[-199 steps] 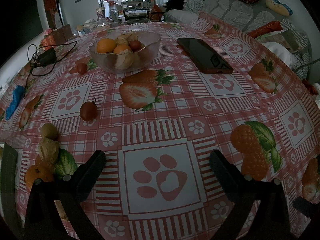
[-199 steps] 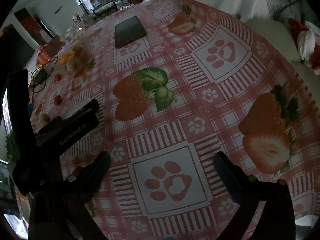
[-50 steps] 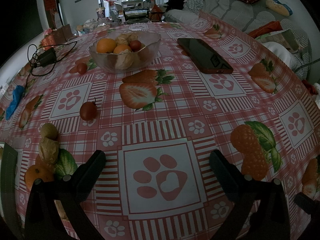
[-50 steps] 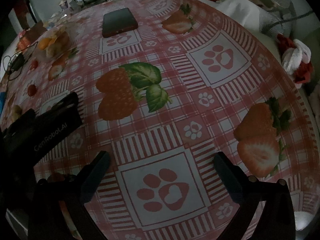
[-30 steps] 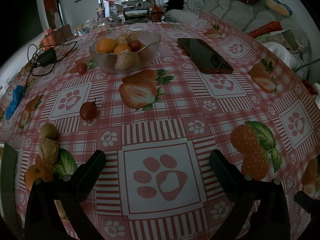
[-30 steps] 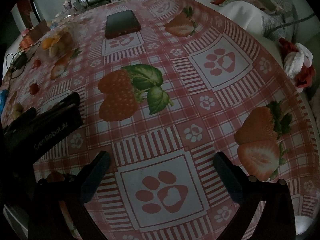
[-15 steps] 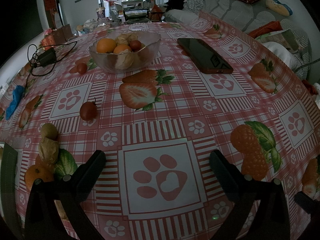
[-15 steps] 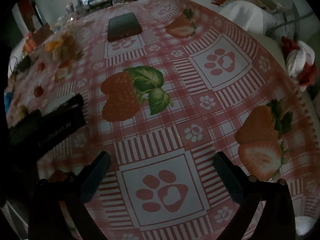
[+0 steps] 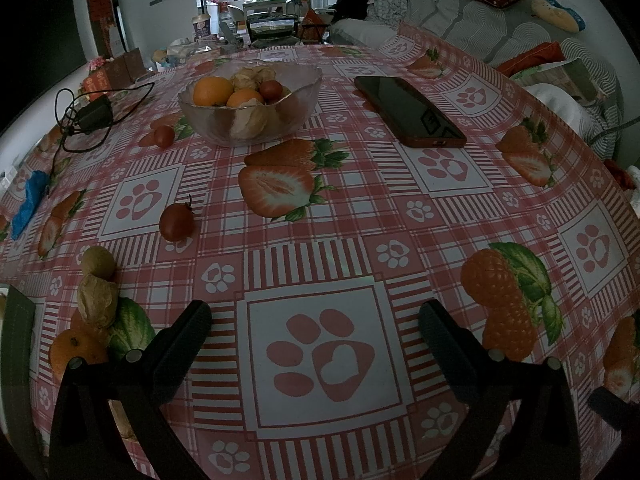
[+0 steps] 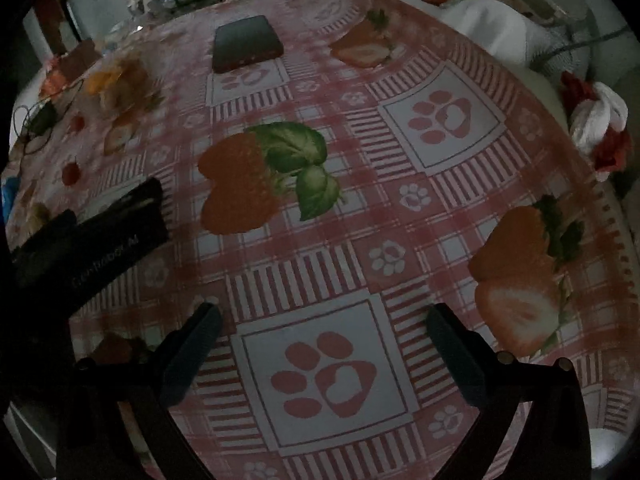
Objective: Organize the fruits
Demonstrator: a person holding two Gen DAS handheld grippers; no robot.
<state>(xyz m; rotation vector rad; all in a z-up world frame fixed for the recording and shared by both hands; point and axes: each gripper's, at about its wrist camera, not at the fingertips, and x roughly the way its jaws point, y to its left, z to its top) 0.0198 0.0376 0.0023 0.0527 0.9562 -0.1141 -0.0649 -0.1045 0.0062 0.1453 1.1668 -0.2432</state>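
Observation:
A glass bowl (image 9: 280, 120) holding oranges, husked fruits and a small red fruit stands at the far middle of the table. Loose on the cloth lie a red tomato (image 9: 175, 222), a second small tomato (image 9: 164, 136), a brown round fruit (image 9: 98, 262), a husked fruit (image 9: 97, 300) and an orange (image 9: 76, 350) at the left. My left gripper (image 9: 314, 330) is open and empty, low over a paw print. My right gripper (image 10: 322, 330) is also open and empty. In the blurred right wrist view, the bowl (image 10: 116, 80) sits far left.
A dark phone (image 9: 408, 110) lies right of the bowl, also the phone (image 10: 246, 42). A charger with cable (image 9: 94, 114) and a blue cloth (image 9: 28, 204) lie at the left. A sofa with cushions (image 9: 500, 28) is beyond the table. The left gripper's body (image 10: 92, 236) shows at left.
The left gripper view is unchanged. The right gripper's view has drifted and turned slightly over the table and is now motion-blurred.

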